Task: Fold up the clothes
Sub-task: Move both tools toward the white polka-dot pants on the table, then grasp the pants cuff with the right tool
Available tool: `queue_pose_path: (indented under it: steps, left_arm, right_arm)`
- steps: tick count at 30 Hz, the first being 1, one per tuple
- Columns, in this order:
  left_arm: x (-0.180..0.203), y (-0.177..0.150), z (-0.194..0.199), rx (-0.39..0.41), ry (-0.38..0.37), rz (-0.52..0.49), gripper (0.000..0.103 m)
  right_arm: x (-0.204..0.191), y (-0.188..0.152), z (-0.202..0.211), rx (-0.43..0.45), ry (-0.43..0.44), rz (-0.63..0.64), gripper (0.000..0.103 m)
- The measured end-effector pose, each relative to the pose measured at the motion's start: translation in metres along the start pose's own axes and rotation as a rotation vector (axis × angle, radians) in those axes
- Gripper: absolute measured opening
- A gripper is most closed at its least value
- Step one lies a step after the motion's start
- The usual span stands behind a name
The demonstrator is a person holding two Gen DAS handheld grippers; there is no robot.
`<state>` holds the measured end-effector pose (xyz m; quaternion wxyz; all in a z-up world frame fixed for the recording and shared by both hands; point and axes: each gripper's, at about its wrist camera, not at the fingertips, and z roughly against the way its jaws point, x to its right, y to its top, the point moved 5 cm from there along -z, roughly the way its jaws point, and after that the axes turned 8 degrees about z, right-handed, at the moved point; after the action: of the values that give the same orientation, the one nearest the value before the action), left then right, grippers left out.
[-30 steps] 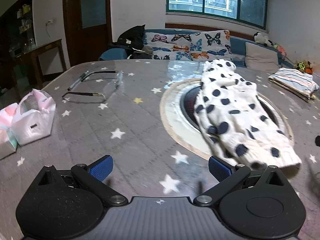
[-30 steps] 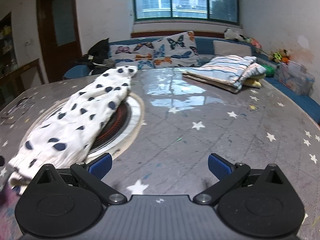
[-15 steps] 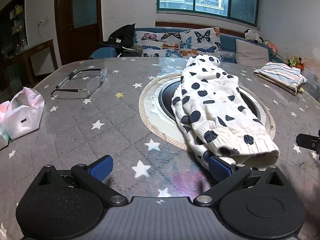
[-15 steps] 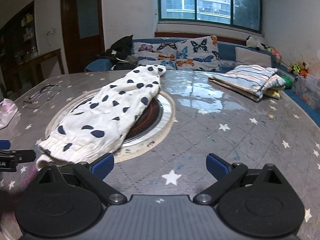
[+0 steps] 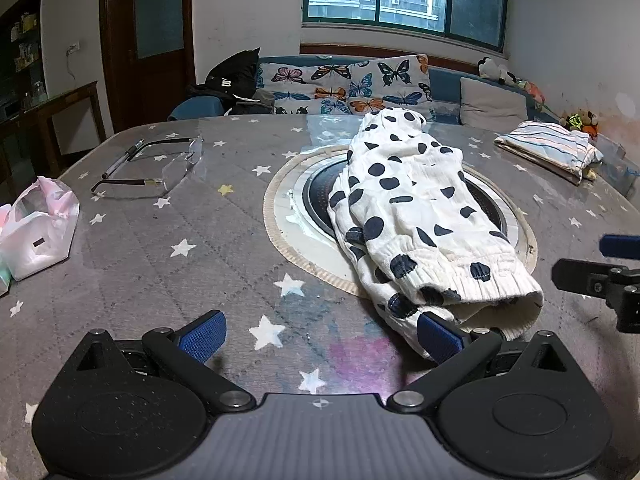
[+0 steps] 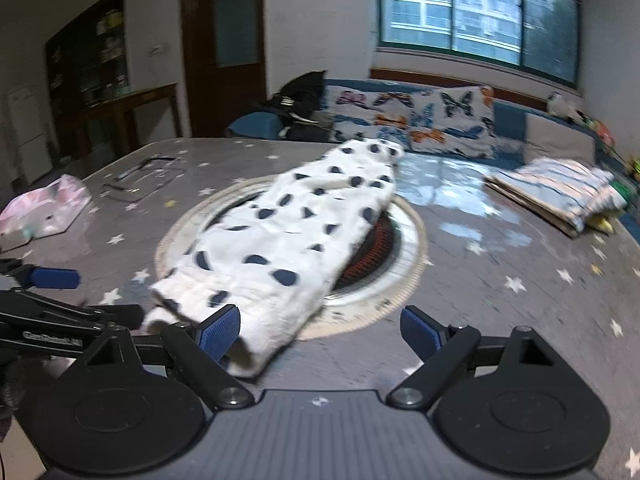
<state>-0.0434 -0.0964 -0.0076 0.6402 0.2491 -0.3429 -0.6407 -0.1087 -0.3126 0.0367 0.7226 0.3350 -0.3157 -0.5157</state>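
Note:
A white garment with dark blue dots point(image 5: 416, 208) lies lengthwise over the round hob point(image 5: 316, 200) set into the star-patterned table point(image 5: 180, 272). Its ribbed hem points toward me. My left gripper point(image 5: 320, 336) is open, its right pad point(image 5: 440, 338) just at the hem's near corner. My right gripper point(image 6: 320, 332) is open and its jaws are closing. The hem of the garment point(image 6: 296, 240) lies by its left pad point(image 6: 220, 332) without being pinched. Each gripper shows in the other's view: the right gripper point(image 5: 600, 272) and the left gripper point(image 6: 52, 292).
A folded striped garment point(image 5: 548, 152) lies at the table's far right. Eyeglasses point(image 5: 160, 172) and a pen point(image 5: 120, 162) lie at the far left, a pink-white plastic bag point(image 5: 40, 232) at the left edge. A sofa with butterfly cushions point(image 5: 352, 88) stands behind.
The right gripper has swung left toward the dotted garment's hem and its jaws have narrowed slightly. It now shows at the right edge of the left wrist view. The left gripper has barely moved.

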Motion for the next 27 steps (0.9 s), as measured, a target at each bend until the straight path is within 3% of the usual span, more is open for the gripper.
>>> queue_pose_path:
  steps: [8, 13, 23, 27]
  left_arm:
    - [-0.018, 0.0, 0.0, 0.007, 0.026, 0.02, 0.103]
    - [-0.031, -0.002, -0.002, -0.002, 0.043, 0.045, 0.103]
    - [-0.05, -0.008, -0.011, -0.026, 0.058, 0.081, 0.103]
    - [-0.054, -0.007, -0.013, -0.024, 0.071, 0.083, 0.103]
  right_arm:
    - [-0.032, 0.016, -0.01, -0.002, 0.072, 0.106, 0.082]
    - [-0.051, 0.023, -0.025, -0.021, 0.126, 0.149, 0.065]
    - [-0.088, 0.028, -0.055, -0.072, 0.209, 0.236, 0.059]
    - [-0.091, 0.025, -0.066, -0.103, 0.228, 0.227, 0.047]
